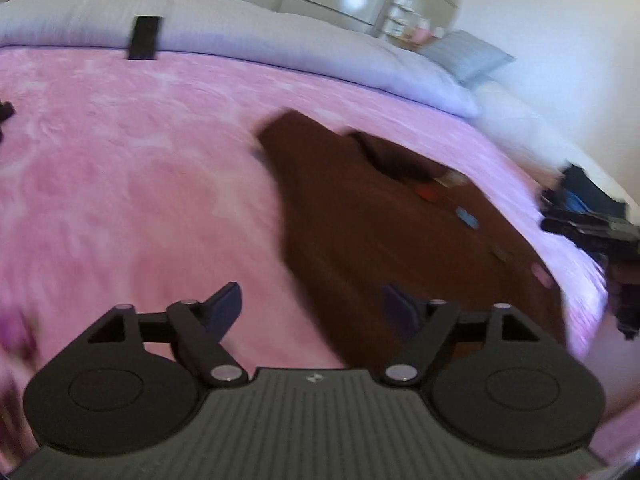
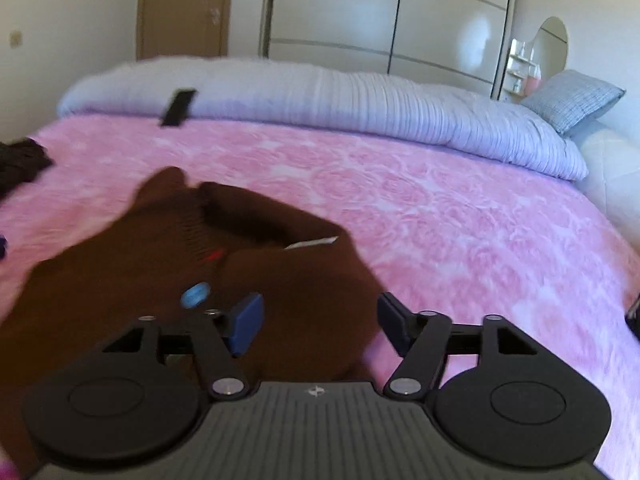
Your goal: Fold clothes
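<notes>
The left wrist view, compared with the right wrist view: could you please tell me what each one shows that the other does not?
Only the left wrist view shows the right gripper, dark and blurred at its right edge, and the left gripper, jaws apart and empty. Only the right wrist view shows the wooden door, a dark garment at the far left, and the right gripper's open jaws up close. Both show the brown garment on the pink bedspread, the black strip, blue pillow and mirror.

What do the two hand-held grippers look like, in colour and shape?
Both look alike. The left hand-held gripper and the right hand-held gripper have black linkage arms with silver pivot pins, two round black discs, a ribbed dark grey body with a small white logo, and blue finger pads.
</notes>
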A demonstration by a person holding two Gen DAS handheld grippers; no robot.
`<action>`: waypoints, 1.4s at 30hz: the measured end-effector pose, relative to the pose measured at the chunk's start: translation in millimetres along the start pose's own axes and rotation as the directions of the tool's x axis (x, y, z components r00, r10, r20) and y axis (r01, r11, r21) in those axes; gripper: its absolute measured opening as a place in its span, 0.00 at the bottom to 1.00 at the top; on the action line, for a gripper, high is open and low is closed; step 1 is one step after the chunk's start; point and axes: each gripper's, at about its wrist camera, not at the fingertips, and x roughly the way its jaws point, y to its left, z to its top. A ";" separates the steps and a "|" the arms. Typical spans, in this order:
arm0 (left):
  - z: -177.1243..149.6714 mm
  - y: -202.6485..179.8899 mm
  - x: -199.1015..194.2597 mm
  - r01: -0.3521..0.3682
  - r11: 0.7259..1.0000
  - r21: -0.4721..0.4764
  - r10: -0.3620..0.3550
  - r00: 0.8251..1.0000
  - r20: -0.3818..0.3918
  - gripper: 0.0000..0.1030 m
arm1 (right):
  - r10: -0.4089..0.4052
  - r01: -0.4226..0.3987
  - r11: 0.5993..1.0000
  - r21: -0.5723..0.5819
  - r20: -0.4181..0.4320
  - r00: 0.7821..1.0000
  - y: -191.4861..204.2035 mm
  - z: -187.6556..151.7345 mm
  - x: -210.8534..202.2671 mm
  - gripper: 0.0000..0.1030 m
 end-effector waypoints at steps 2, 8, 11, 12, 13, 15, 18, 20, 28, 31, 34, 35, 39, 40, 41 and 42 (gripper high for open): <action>-23.6 -28.1 -7.2 0.049 0.998 0.048 -0.048 0.998 -0.028 0.81 | 0.033 -0.033 0.999 -0.004 0.002 0.999 11.3 -20.8 -29.8 0.74; -58.3 -91.8 14.1 0.064 0.966 0.250 -0.043 0.995 -0.092 0.63 | 0.038 -0.040 0.998 -0.046 -0.039 0.999 39.2 -71.0 -69.1 0.79; -56.6 -98.5 23.8 0.081 0.971 0.224 -0.056 0.992 -0.113 0.10 | -0.007 0.002 0.996 -0.093 -0.057 0.998 46.3 -83.5 -70.9 0.80; -50.1 -93.3 21.7 0.105 0.978 0.181 -0.087 0.991 -0.105 0.10 | -0.011 0.004 0.994 -0.108 -0.057 0.998 46.9 -85.7 -69.1 0.80; -43.3 -88.8 14.9 0.124 0.981 0.152 -0.113 0.991 -0.077 0.09 | -0.009 0.002 0.993 -0.119 -0.058 0.998 47.3 -87.6 -68.9 0.80; -29.0 -84.0 -8.7 0.123 0.980 0.154 -0.123 0.992 -0.007 0.09 | -0.014 0.005 0.989 -0.148 -0.059 0.998 47.7 -90.9 -68.3 0.80; -7.3 -64.1 -58.1 0.097 0.987 0.130 -0.109 0.991 0.083 0.09 | -0.053 0.041 0.971 -0.237 -0.042 0.998 49.7 -93.3 -65.4 0.81; 1.1 -50.1 -89.2 0.059 0.992 0.116 -0.074 0.989 0.127 0.09 | -0.060 0.048 0.964 -0.260 -0.038 0.998 42.9 -91.5 -58.9 0.81; -21.1 6.4 -120.5 -0.045 0.999 -0.024 0.047 0.997 0.067 0.09 | 0.133 -0.134 0.991 -0.007 -0.062 0.989 9.7 -80.0 -13.2 0.81; -35.0 15.9 -105.6 -0.073 0.995 -0.066 0.076 0.996 0.038 0.12 | 0.249 -0.236 0.956 0.173 -0.056 0.967 3.7 -75.1 5.8 0.79; -39.6 33.3 -97.0 -0.085 0.987 -0.137 0.088 0.996 0.018 0.25 | 0.259 -0.234 0.943 0.237 -0.080 0.963 5.7 -69.7 21.6 0.69; -41.0 38.7 -96.5 -0.093 0.984 -0.152 0.096 0.995 0.011 0.43 | 0.265 -0.234 0.935 0.268 -0.086 0.960 4.2 -68.1 25.8 0.56; -51.1 46.1 -97.4 -0.083 0.979 -0.184 0.085 0.996 0.002 0.66 | 0.278 -0.227 0.894 0.387 -0.082 0.957 -6.8 -65.1 23.0 0.12; -54.5 47.0 -96.5 -0.069 0.977 -0.202 0.069 0.998 -0.004 0.66 | 0.266 -0.216 0.894 0.393 -0.079 0.961 -8.1 -64.1 15.3 0.11; -57.9 47.9 -95.6 -0.055 0.974 -0.219 0.054 0.999 -0.009 0.67 | 0.235 -0.190 0.903 0.386 -0.072 0.969 -10.5 -62.4 3.3 0.10; -61.4 47.1 -94.0 -0.042 0.971 -0.233 0.040 0.999 -0.015 0.67 | 0.204 -0.165 0.911 0.378 -0.065 0.977 -12.9 -60.7 -8.7 0.10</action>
